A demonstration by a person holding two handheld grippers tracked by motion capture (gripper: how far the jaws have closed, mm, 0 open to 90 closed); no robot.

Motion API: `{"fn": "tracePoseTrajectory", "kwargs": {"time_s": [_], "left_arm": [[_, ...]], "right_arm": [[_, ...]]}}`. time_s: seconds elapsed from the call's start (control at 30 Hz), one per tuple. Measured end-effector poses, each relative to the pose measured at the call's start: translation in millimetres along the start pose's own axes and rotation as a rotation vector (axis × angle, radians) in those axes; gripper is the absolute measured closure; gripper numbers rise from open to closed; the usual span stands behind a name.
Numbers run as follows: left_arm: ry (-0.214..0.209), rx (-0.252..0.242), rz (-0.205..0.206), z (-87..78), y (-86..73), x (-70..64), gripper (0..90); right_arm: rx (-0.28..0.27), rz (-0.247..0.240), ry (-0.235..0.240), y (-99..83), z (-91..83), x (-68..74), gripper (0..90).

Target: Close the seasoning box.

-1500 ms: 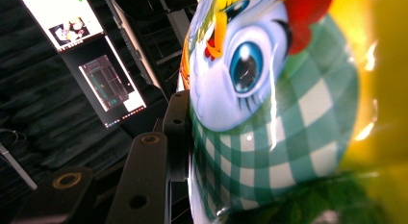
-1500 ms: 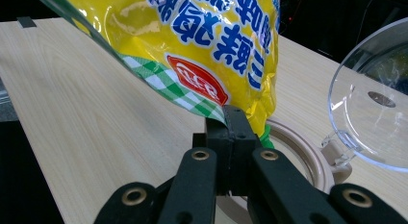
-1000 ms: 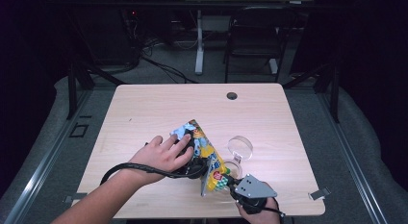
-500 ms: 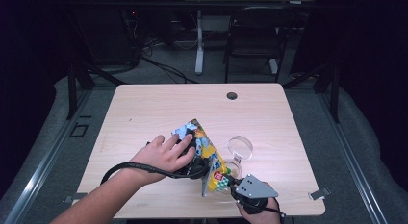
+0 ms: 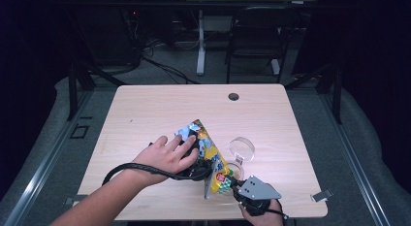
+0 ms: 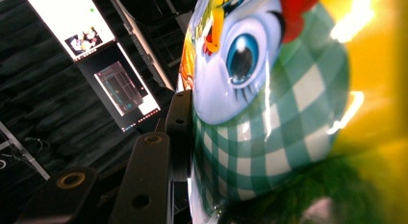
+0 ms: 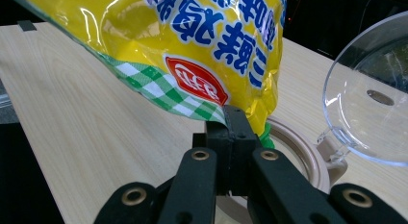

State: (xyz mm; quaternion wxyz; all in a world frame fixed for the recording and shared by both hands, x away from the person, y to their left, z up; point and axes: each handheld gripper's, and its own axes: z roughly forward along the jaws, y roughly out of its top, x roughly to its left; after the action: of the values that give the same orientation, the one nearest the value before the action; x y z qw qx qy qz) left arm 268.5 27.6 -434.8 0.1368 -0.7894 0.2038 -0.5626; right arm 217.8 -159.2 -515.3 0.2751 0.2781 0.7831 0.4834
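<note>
Glossy yellow snack bag [image 5: 208, 155], printed with cartoon and green check, near table's front edge.
Both hand-held grippers clamp it: right [image 7: 234, 119] pinching bottom corner, left [image 6: 179, 137] gripping its side, apparently tilting it over clear-lidded round container [image 5: 241, 149].

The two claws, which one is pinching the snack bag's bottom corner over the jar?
The right claw: it's shut on the snack bag at its green-checked corner above the jar; the left claw grips higher up.

The glossy yellow printed snack bag [image 5: 209, 155] stood tilted near the light wooden counter's [image 5: 145, 109] front edge, directly over the round clear-lidded jar [image 5: 241, 151], between the left tongs [image 5: 194, 160] and right tongs [image 5: 231, 183].
</note>
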Motion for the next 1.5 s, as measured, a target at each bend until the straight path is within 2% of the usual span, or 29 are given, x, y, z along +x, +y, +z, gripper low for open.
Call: {"fn": "tracePoseTrajectory", "kwargs": {"time_s": [0.17, 0.27, 0.4, 0.5, 0.8, 0.93, 1.5], "left_arm": [[0.007, 0.002, 0.007, -0.8, 1.3, 0.5, 66.5], [-0.015, -0.003, -0.017, 0.2, 1.4, -1.3, 66.6], [-0.007, -0.003, -0.006, -1.1, 1.9, 0.3, 68.3], [0.014, -0.001, 0.018, -2.5, 2.9, 2.4, 68.5], [-0.003, 0.001, 0.019, -3.7, 3.3, 2.0, 68.7], [0.010, 0.003, 0.038, -5.0, 4.6, 3.3, 69.0], [0.022, 0.006, 0.056, -4.9, 6.3, 2.2, 69.3]], "right_arm": [[0.001, 0.001, 0.000, -0.3, 0.0, -0.5, 90.0], [0.003, 0.003, 0.000, -0.8, 0.4, -0.5, 90.0], [0.002, 0.006, 0.001, -1.0, 0.7, -0.4, 90.0], [0.002, 0.008, 0.001, -1.2, 0.9, -0.7, 90.0], [0.005, 0.014, 0.004, -2.6, 2.3, -1.5, 90.0], [0.008, 0.019, 0.005, -3.2, 2.7, -1.7, 90.0], [0.018, 0.018, 0.006, -4.3, 4.8, -0.7, 90.0]]}}
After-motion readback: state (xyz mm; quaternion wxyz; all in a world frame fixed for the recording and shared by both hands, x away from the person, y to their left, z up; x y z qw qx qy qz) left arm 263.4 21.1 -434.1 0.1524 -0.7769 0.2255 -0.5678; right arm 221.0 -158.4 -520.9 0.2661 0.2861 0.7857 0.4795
